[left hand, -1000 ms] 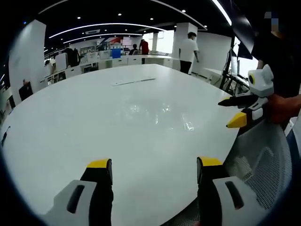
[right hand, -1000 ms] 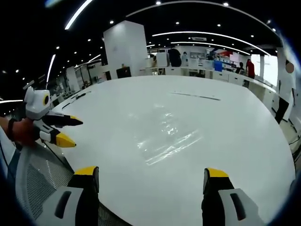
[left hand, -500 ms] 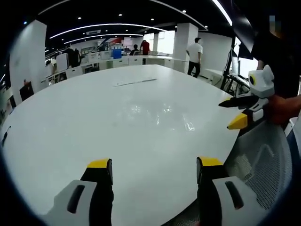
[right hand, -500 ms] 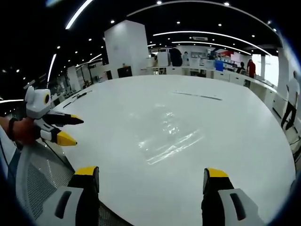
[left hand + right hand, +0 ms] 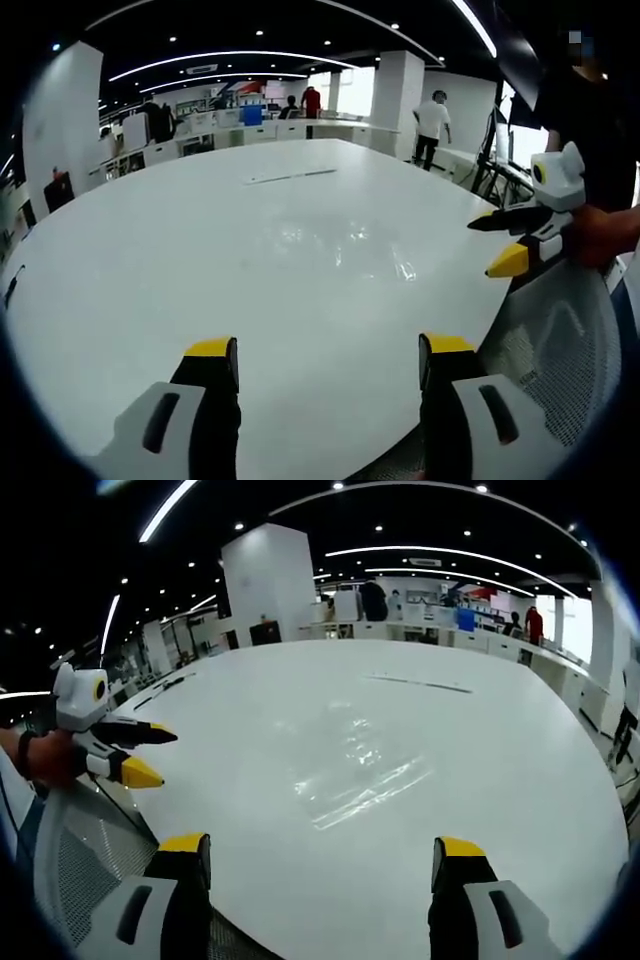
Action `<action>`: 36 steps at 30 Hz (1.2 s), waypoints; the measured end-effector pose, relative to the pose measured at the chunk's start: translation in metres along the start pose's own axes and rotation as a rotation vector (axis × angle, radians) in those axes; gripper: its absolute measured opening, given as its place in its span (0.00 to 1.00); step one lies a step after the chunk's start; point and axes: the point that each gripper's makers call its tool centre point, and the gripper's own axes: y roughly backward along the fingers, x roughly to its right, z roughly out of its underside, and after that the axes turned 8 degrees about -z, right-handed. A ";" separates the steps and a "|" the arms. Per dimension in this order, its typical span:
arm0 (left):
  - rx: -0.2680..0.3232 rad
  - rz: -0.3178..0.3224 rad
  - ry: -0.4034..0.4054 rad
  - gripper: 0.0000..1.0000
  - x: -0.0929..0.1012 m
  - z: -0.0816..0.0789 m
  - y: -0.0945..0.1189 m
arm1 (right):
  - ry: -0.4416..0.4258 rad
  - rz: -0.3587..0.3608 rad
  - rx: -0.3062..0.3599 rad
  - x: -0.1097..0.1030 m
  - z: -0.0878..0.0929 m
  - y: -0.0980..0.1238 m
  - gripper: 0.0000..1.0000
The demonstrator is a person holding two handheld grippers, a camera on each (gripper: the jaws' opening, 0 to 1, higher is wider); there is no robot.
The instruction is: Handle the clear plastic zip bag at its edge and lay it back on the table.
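The clear plastic zip bag (image 5: pixel 358 775) lies flat on the white table (image 5: pixel 470 740), a faint glossy sheet ahead of my right gripper (image 5: pixel 325 865), which is open with nothing between its jaws. In the left gripper view the bag (image 5: pixel 345 250) shows as dim reflections in the middle of the table (image 5: pixel 150 270). My left gripper (image 5: pixel 327 362) is open too, above the table's near edge. The right gripper (image 5: pixel 512 240) enters the left gripper view from the right, held by a hand, off the table edge. The left gripper (image 5: pixel 125 750) appears at the left of the right gripper view.
A mesh chair back (image 5: pixel 555 360) stands at the table's near edge, also seen as mesh (image 5: pixel 85 860) in the right gripper view. A thin long strip (image 5: pixel 288 176) lies far across the table. People (image 5: pixel 433 118) and desks stand in the background.
A person in white in the background has walked to the right. Both grippers and the bag have stayed almost still.
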 end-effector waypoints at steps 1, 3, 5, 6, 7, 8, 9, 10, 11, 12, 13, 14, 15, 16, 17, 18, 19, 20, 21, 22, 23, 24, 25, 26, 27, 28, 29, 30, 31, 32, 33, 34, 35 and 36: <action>-0.001 0.000 0.001 0.73 0.000 0.000 0.000 | 0.000 0.000 -0.001 0.000 0.000 0.000 0.92; 0.000 0.000 0.001 0.73 0.000 -0.001 0.000 | -0.001 0.001 0.000 0.000 0.000 0.000 0.92; 0.000 -0.001 0.001 0.73 0.000 -0.001 0.000 | 0.000 0.001 0.000 0.000 0.000 0.000 0.92; 0.000 -0.001 0.001 0.72 0.000 -0.001 0.000 | 0.000 0.001 0.000 0.000 0.000 0.000 0.92; 0.001 -0.001 0.004 0.72 -0.001 0.000 0.000 | 0.000 0.000 0.000 0.000 0.000 0.000 0.92; 0.002 -0.002 0.004 0.72 -0.001 0.000 0.000 | 0.001 0.001 0.000 0.000 0.000 0.000 0.92; 0.001 -0.002 0.003 0.72 0.000 -0.001 0.000 | 0.002 0.002 -0.001 0.000 0.000 0.001 0.92; 0.001 -0.001 0.003 0.72 0.000 -0.001 0.001 | 0.000 0.001 0.000 0.000 0.000 0.000 0.92; 0.000 0.000 0.002 0.72 0.001 -0.001 0.001 | -0.001 0.001 0.001 0.000 0.000 0.000 0.92; -0.001 0.000 0.001 0.72 0.001 -0.001 0.001 | 0.000 0.002 0.001 0.001 0.000 0.000 0.92; -0.001 0.001 0.000 0.72 0.002 -0.001 0.001 | -0.001 0.003 0.002 0.001 0.000 0.000 0.92; -0.001 0.001 0.000 0.72 0.003 -0.002 0.002 | -0.003 0.002 0.003 0.001 0.000 0.000 0.92; -0.001 0.001 -0.001 0.72 0.003 -0.002 0.002 | -0.003 0.003 0.002 0.001 0.000 0.000 0.92; -0.002 0.000 -0.001 0.72 0.002 -0.002 0.002 | -0.001 0.003 0.002 0.001 0.000 0.000 0.92; -0.002 0.000 0.001 0.72 0.001 -0.001 0.001 | -0.001 0.003 0.002 0.001 0.000 0.000 0.92; -0.002 0.000 0.002 0.72 0.001 -0.001 0.001 | -0.002 0.002 0.002 0.002 0.001 -0.001 0.92; -0.002 -0.001 0.001 0.72 0.000 -0.001 0.001 | -0.001 0.003 0.001 0.002 0.001 -0.001 0.92; -0.003 -0.001 0.000 0.72 0.000 0.000 0.001 | 0.000 0.003 0.001 0.002 0.001 -0.001 0.92; -0.003 0.001 0.000 0.72 0.000 0.000 0.000 | 0.000 0.002 0.002 0.001 0.001 -0.001 0.92; -0.003 0.002 0.000 0.72 0.000 0.000 0.000 | 0.000 0.001 0.002 0.001 0.001 -0.001 0.92; -0.004 0.001 -0.003 0.72 0.000 0.000 0.000 | 0.000 0.002 0.001 0.001 0.001 -0.001 0.92; -0.004 0.002 -0.003 0.72 0.000 0.000 0.000 | 0.001 0.001 0.000 0.001 0.001 -0.001 0.92; -0.004 0.002 -0.001 0.72 0.000 0.001 0.000 | 0.001 0.000 0.000 0.001 0.001 -0.001 0.92; -0.004 0.002 -0.002 0.72 0.000 0.001 -0.001 | 0.001 -0.001 0.000 0.000 0.000 -0.001 0.92; -0.004 0.002 -0.001 0.72 -0.001 0.001 -0.001 | 0.002 -0.001 -0.002 0.000 0.001 -0.001 0.92; -0.004 0.002 0.000 0.72 -0.001 0.001 -0.001 | 0.003 -0.002 -0.003 0.000 0.001 -0.001 0.92; -0.003 0.001 0.000 0.72 -0.001 0.001 -0.001 | 0.003 -0.003 -0.003 -0.001 0.001 -0.001 0.92; -0.003 0.001 0.000 0.72 -0.002 0.001 -0.001 | 0.004 -0.004 -0.003 -0.001 0.001 -0.002 0.92; -0.002 0.001 0.001 0.72 -0.001 0.001 0.000 | 0.006 -0.004 -0.004 -0.001 0.001 -0.002 0.92; -0.002 0.002 0.003 0.72 0.000 0.000 0.000 | 0.005 -0.005 -0.005 -0.001 0.001 -0.002 0.92; -0.004 0.001 0.001 0.72 0.000 0.001 0.000 | 0.004 -0.006 -0.005 -0.001 0.001 -0.002 0.92; -0.004 0.001 0.001 0.72 0.000 0.000 0.000 | 0.006 -0.006 -0.006 -0.001 0.001 -0.002 0.92; -0.003 0.002 0.002 0.72 0.001 0.000 0.000 | 0.006 -0.006 -0.007 -0.001 0.001 -0.002 0.92; -0.003 0.002 0.001 0.72 0.001 0.000 0.000 | 0.004 -0.007 -0.007 -0.001 0.002 -0.002 0.92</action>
